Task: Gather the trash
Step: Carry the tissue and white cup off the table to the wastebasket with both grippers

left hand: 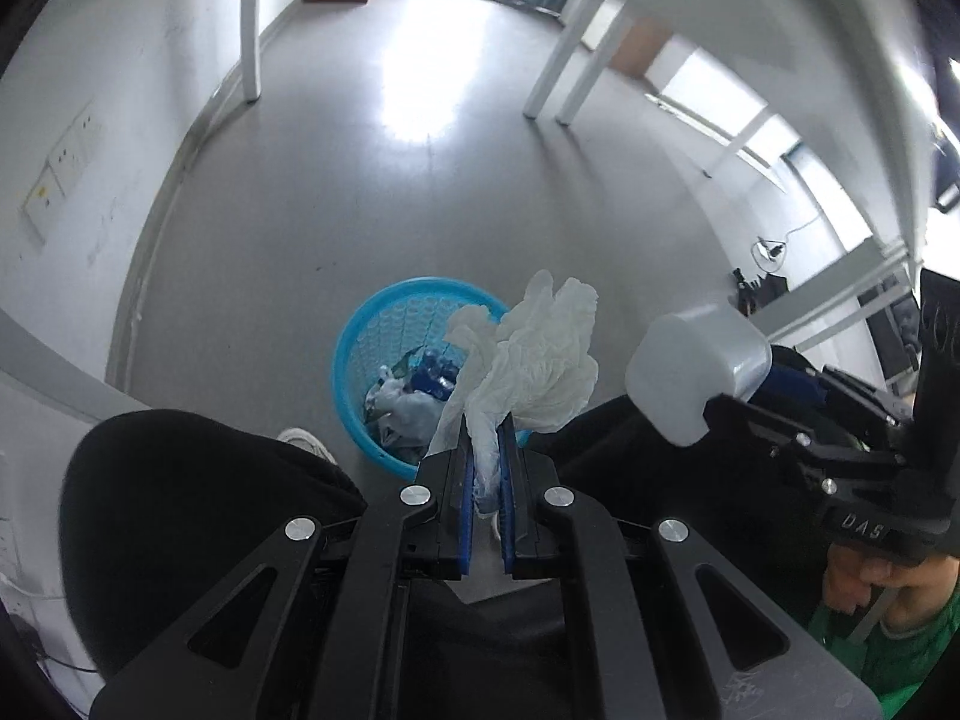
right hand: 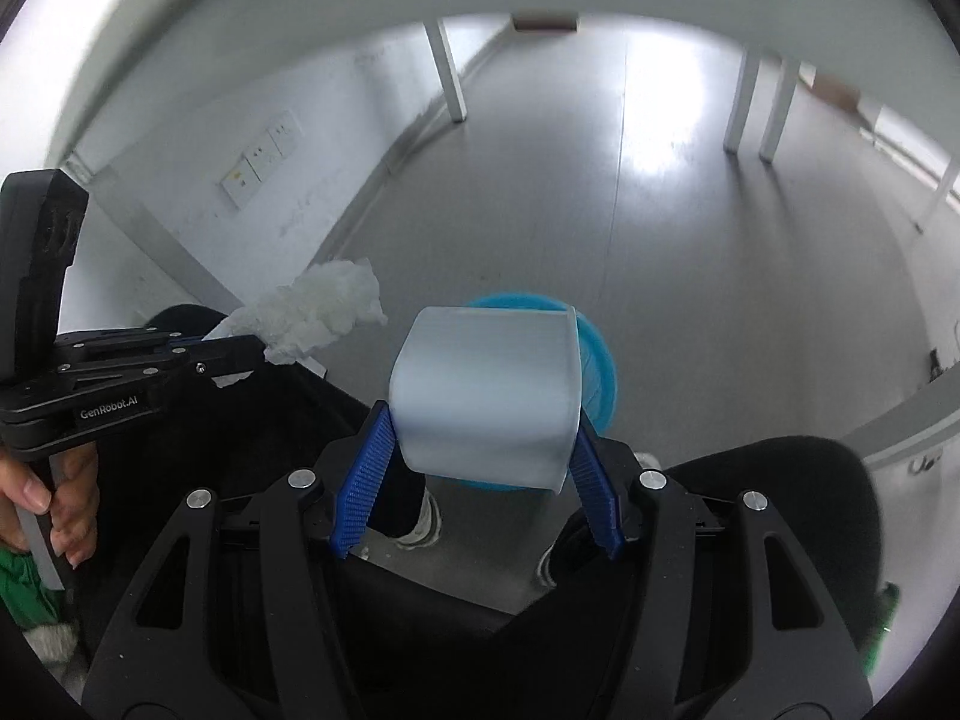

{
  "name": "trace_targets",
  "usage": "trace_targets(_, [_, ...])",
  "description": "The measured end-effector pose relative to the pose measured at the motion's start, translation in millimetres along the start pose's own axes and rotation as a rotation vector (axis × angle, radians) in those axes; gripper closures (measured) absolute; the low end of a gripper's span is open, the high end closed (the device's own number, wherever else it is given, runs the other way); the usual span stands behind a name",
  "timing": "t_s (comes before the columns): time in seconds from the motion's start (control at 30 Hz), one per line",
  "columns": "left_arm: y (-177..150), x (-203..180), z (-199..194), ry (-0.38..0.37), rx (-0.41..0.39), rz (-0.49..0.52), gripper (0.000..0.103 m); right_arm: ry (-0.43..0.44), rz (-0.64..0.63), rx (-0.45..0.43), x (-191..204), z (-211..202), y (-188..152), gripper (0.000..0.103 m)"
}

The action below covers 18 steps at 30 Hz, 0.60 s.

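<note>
My left gripper [left hand: 486,450] is shut on a crumpled white tissue [left hand: 534,360], held above a blue mesh trash basket [left hand: 360,354] on the floor. The basket holds several pieces of trash. My right gripper [right hand: 483,450] is shut on a translucent white plastic cup [right hand: 486,390], held on its side above the same basket [right hand: 600,372]. The cup also shows in the left wrist view [left hand: 696,372], to the right of the tissue. The left gripper and tissue [right hand: 324,306] show at the left of the right wrist view.
The grey floor [left hand: 420,180] stretches ahead. White table legs [left hand: 249,30] stand at the far left and far right [left hand: 552,66]. A white wall with sockets [left hand: 60,174] runs along the left. The person's dark legs [left hand: 180,510] and white shoes flank the basket.
</note>
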<state>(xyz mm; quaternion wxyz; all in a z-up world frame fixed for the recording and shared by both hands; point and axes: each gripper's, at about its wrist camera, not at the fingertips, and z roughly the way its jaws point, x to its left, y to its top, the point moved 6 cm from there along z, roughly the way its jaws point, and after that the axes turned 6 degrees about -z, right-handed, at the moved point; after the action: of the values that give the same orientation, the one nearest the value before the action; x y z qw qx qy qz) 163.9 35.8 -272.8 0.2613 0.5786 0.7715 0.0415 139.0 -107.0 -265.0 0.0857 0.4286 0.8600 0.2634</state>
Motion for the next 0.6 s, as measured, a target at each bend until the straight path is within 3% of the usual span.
trace_targets(0.4, [28.7, 16.9, 65.0, 0.070, 0.100, -0.086, 0.097, 0.001, 0.111, 0.130, -25.7, 75.6, 6.6, 0.048])
trace_targets(0.6, [35.6, 15.1, 99.0, 0.124, 0.141, -0.066, 0.097, -0.017, 0.129, 0.177, -38.6, 106.1, 15.5, 0.048])
